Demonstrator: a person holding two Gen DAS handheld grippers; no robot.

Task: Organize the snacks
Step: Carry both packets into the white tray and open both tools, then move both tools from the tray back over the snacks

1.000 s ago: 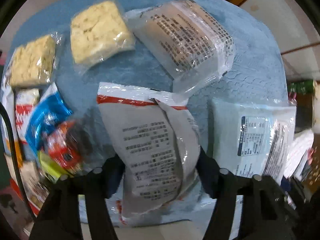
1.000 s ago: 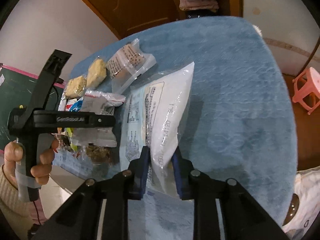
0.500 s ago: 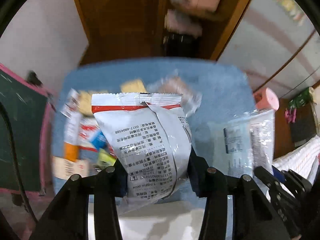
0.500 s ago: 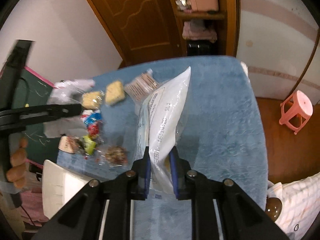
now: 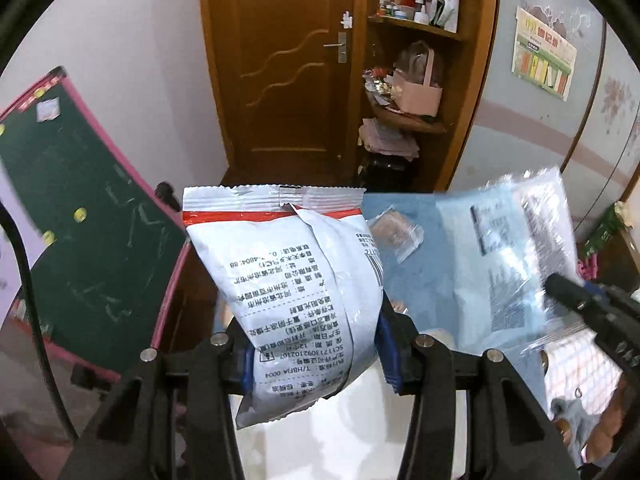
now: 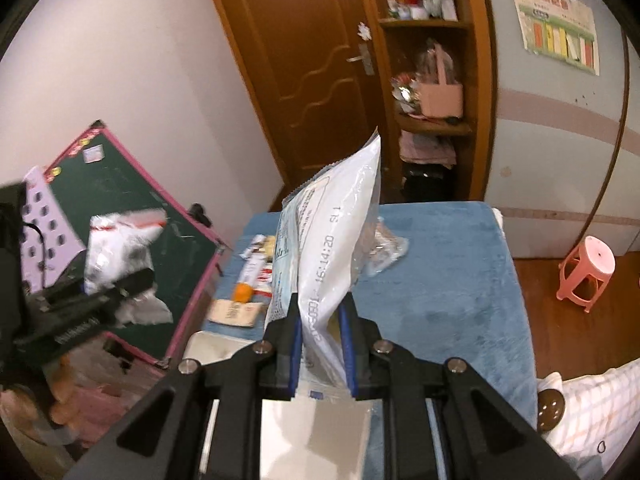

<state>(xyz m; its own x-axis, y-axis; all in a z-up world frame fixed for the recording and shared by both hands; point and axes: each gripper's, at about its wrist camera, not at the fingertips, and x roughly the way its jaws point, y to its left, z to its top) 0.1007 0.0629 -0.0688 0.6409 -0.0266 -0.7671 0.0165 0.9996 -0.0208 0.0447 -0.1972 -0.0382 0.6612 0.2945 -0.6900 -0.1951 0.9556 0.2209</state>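
My left gripper (image 5: 314,354) is shut on a white snack bag with a red stripe (image 5: 296,280) and holds it upright, high above the blue table (image 5: 424,264). It also shows blurred in the right wrist view (image 6: 120,248). My right gripper (image 6: 320,346) is shut on a large clear-and-white bag (image 6: 332,248), held upright above the table (image 6: 440,280); this bag also shows in the left wrist view (image 5: 508,252). A clear packet (image 6: 382,248) and several small snacks (image 6: 252,276) lie on the table's far left part.
A white tray (image 6: 212,346) sits at the table's near left corner. A green chalkboard with a pink frame (image 6: 132,216) leans at the left. A wooden door (image 5: 288,72) and shelves (image 5: 416,80) stand behind. A pink stool (image 6: 588,272) is at the right.
Both grippers have lifted their bags up off the table and tilted from looking down at the snacks to looking across the room. The table now lies far below.
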